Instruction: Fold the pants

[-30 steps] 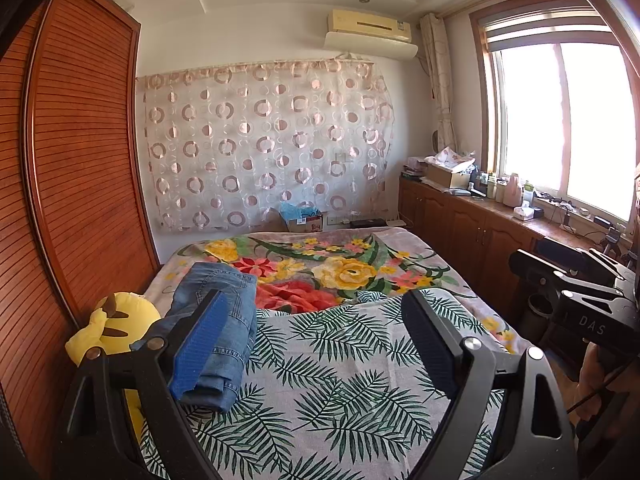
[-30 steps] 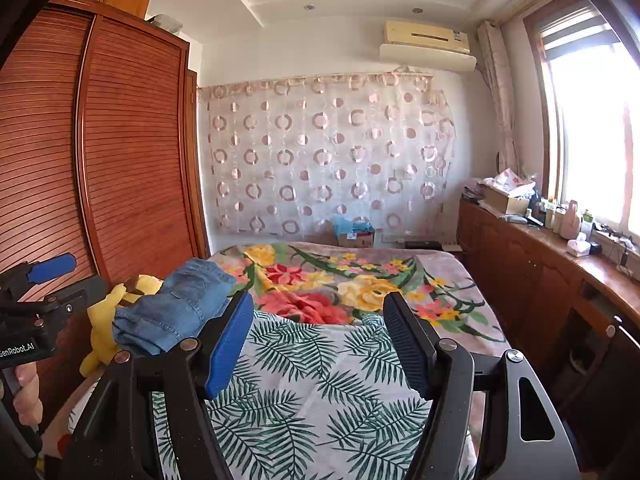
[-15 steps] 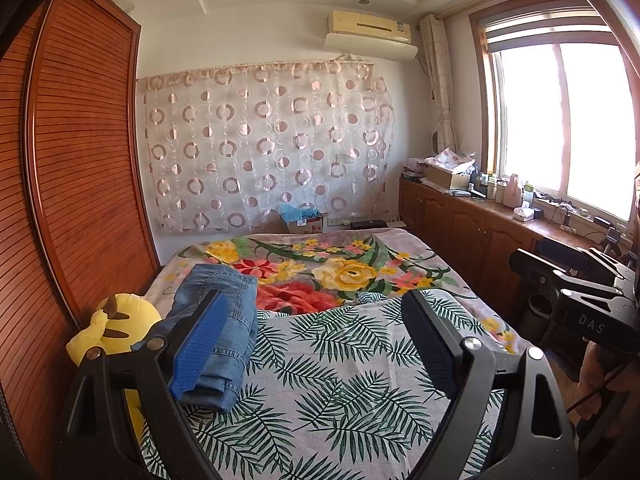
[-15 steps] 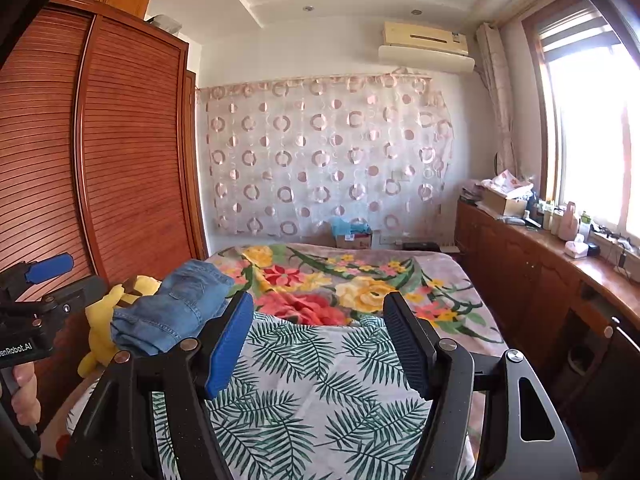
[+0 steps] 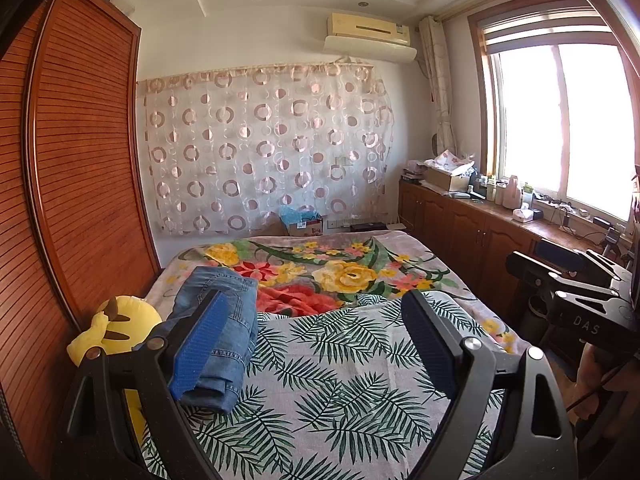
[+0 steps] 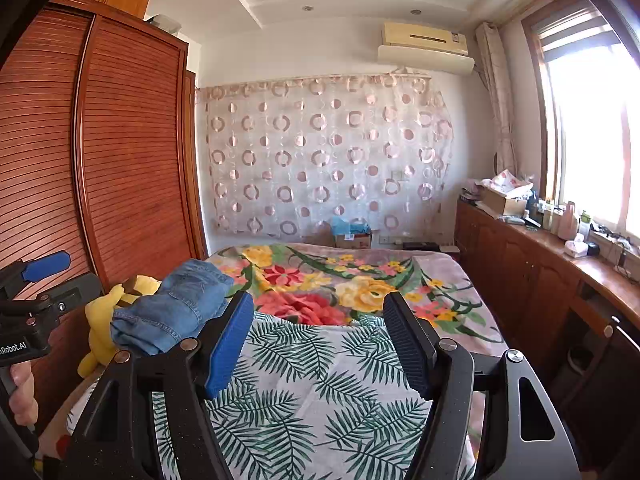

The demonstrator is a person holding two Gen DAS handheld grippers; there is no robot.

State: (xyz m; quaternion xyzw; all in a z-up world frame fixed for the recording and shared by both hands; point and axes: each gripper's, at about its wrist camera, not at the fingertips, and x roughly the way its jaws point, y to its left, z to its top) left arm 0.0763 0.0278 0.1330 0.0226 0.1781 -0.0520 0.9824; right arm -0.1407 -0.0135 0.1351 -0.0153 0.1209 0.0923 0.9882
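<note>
Left wrist view: left hand-held gripper (image 5: 316,344) released, jaws wide, nothing between them, pointing a little downward over the leaf-print cover (image 5: 340,380) on the bed (image 5: 460,276). The jeans (image 5: 224,320) lie on the bed's left side, ahead and left of this gripper, partly behind its blue left pad (image 5: 198,348); they look already bundled into a narrow stack, long axis running away from the camera toward the curtain wall. A yellow plush (image 5: 116,328) sits just left of them, against the wardrobe (image 5: 84,180). The right hand-held gripper shows at the frame's right edge, off the bed's right side, well apart from the jeans. Right wrist view: right hand-held gripper (image 6: 320,340) also released, jaws wide and empty, aimed along the bed, slightly downward. The jeans (image 6: 172,308) lie ahead and far left, past its blue pad (image 6: 230,344), long axis slanting up and right in this view. The left gripper's body and the hand (image 6: 20,392) holding it sit at the left edge, on the jeans' side. Judgement: the left hand is the nearer; any reach to the jeans goes forward and left. Both grippers hang clear above the cover, touching nothing. Whether the fold is finished cannot be told for sure.
</note>
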